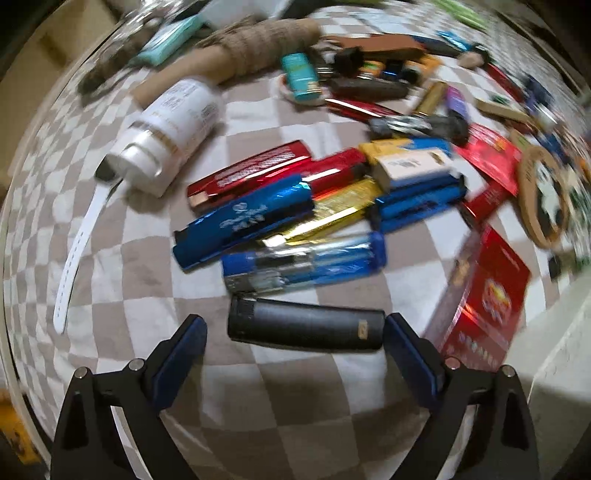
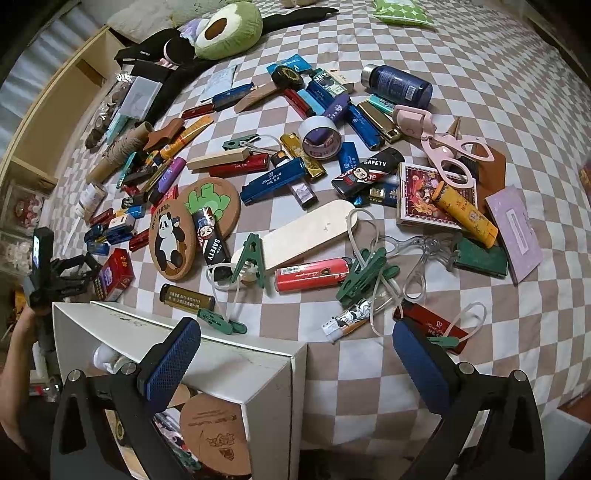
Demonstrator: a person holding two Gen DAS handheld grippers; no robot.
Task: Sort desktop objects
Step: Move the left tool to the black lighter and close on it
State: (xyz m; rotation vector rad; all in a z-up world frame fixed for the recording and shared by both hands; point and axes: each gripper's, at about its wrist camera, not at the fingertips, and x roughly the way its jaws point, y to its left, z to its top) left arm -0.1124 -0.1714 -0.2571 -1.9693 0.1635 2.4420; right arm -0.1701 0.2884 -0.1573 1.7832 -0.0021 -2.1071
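Note:
A black lighter lies crosswise on the checkered cloth between the fingers of my left gripper. The jaws stand open around it: the right finger is at its end, the left finger a gap away. Just beyond lies a heap of lighters: clear blue, blue, gold, red. My right gripper hangs open and empty above the rim of a white box, which holds a cork coaster and other small things.
A white bottle and a white strap lie left of the heap, a red box to its right. Across the cloth are scattered lighters, green clips, a panda coaster, pink scissors, a tape roll and a plush avocado.

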